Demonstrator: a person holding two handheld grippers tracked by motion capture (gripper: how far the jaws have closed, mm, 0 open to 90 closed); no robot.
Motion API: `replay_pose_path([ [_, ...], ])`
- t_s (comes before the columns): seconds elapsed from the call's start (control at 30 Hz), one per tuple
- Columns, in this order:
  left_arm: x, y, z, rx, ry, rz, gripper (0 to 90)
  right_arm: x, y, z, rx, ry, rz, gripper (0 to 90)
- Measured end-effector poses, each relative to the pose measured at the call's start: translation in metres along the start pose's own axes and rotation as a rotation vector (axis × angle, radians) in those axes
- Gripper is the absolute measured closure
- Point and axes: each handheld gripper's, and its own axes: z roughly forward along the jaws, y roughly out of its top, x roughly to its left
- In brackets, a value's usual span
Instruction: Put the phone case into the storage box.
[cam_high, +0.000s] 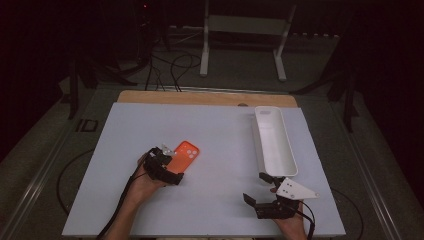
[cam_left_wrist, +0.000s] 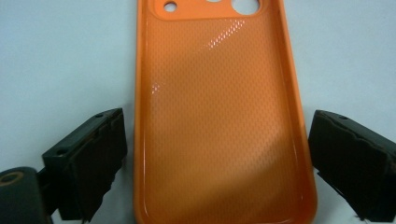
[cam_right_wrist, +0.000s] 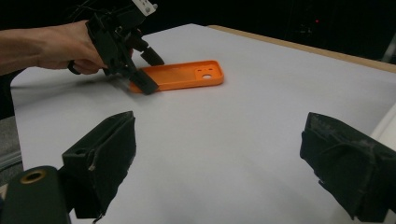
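Setting: a lab or recording studio, not a home. A pale blue-grey board (cam_high: 210, 150) is lying over a wooden tabletop (cam_high: 205, 97), whose edge is showing at the far side. Dark, unlit surroundings are closing in around the one lit work surface. Black cables (cam_high: 172, 67) are trailing across a grey carpeted floor (cam_high: 240, 75) beyond the table. A white metal stand (cam_high: 245, 30) is standing on that floor at the back, with dark tripod-like legs (cam_high: 80, 75) rising at either side. A small red indicator light (cam_high: 145, 6) is glowing in the darkness behind. A person's hands are holding instrumented, cabled grippers over the board.
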Motion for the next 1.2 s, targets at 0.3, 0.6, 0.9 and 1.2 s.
replay_pose_path([
  [0.3,-0.001,-0.001,-0.004,0.031,-0.007,-0.002,11.1,0.0,0.0,0.0,0.0,-0.002,0.0,10.6],
  [0.6,-0.002,-0.001,-0.005,0.043,-0.006,-0.001,12.3,0.001,0.0,0.001,0.005,-0.001,-0.003,10.6],
  [0.9,-0.001,-0.001,-0.007,0.038,-0.011,-0.001,15.9,0.001,0.0,0.001,0.008,-0.005,-0.004,10.6],
  [1.2,-0.004,0.0,-0.013,-0.003,-0.003,0.008,16.3,0.0,0.0,0.001,0.01,-0.005,-0.003,10.6],
])
